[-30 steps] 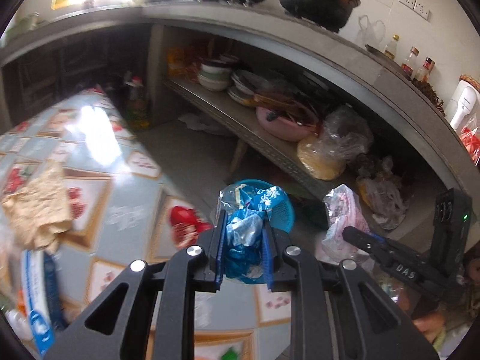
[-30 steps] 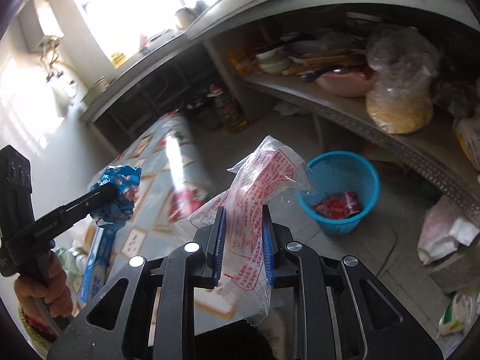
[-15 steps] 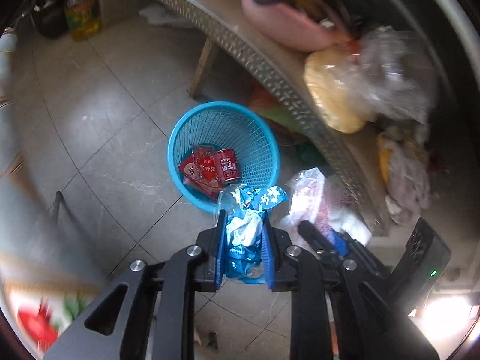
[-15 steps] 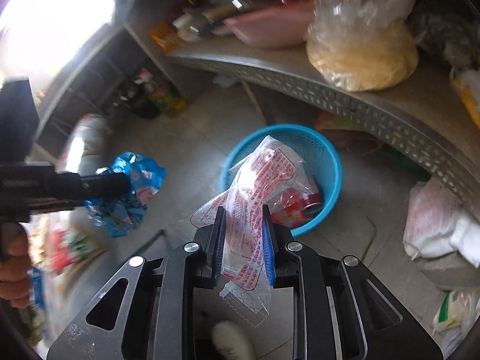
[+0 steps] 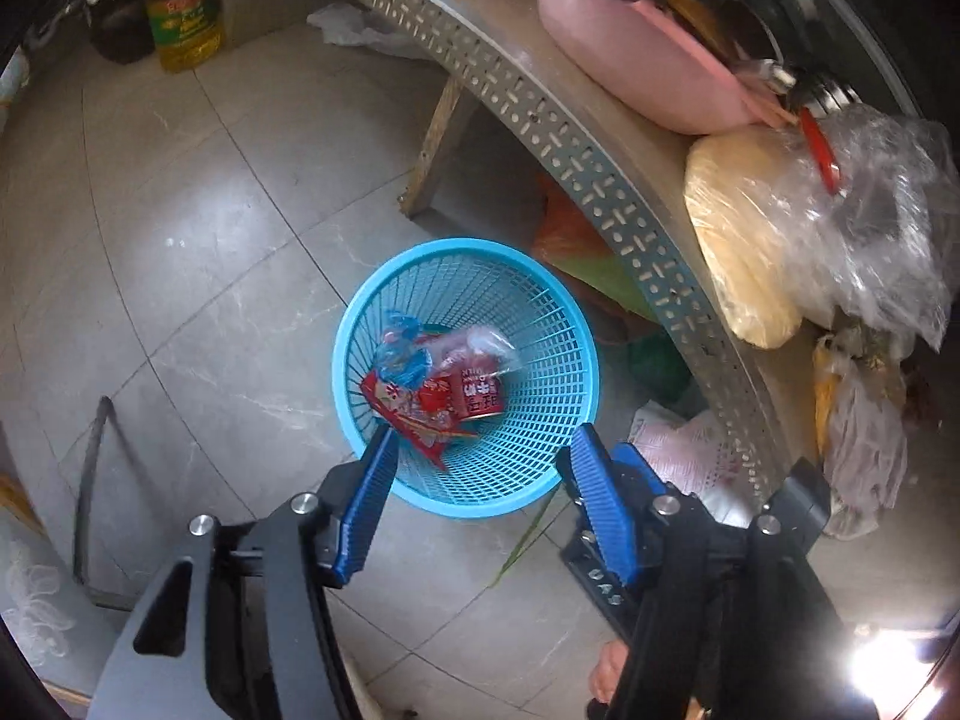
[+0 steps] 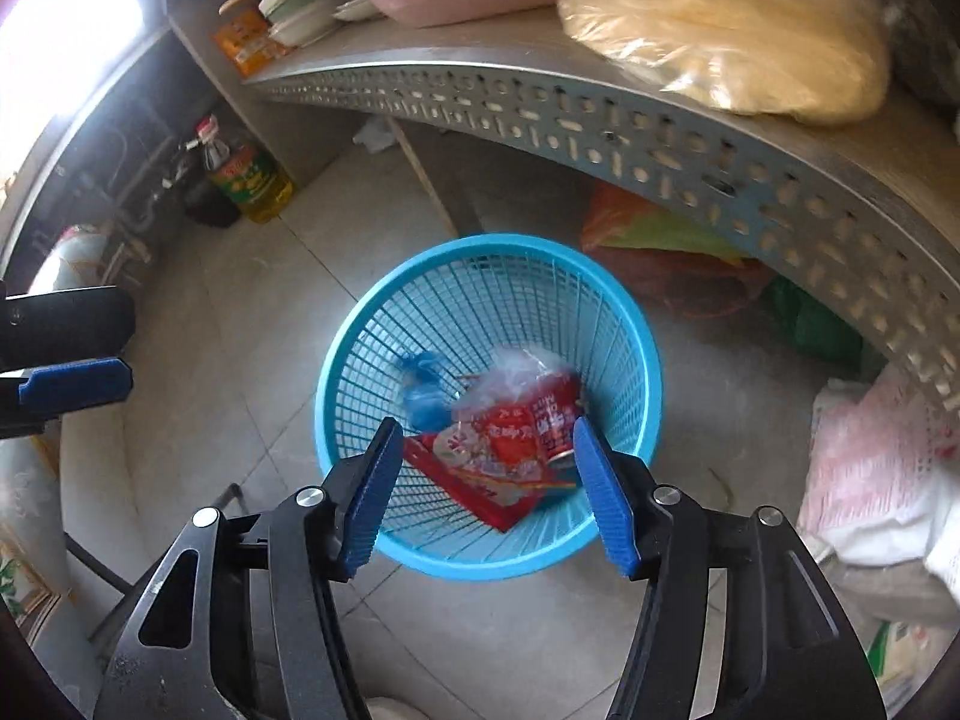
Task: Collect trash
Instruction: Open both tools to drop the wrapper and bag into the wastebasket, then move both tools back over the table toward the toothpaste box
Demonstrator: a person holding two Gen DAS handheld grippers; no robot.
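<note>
Both your left gripper [image 5: 477,450] and right gripper [image 6: 483,444] hang directly above the blue mesh basket [image 6: 645,348], jaws opening with nothing between them. The blue wrapper [image 6: 423,393] and clear red-printed bag [image 6: 513,384] lie inside the basket, below both grippers, neither hand nearer.

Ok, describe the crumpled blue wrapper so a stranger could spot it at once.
Find the perforated grey metal shelf; on the floor tiles before it stands a round blue plastic mesh basket. Inside, the crumpled blue wrapper lies left of a red drink can, the only blue among red packaging.
</note>
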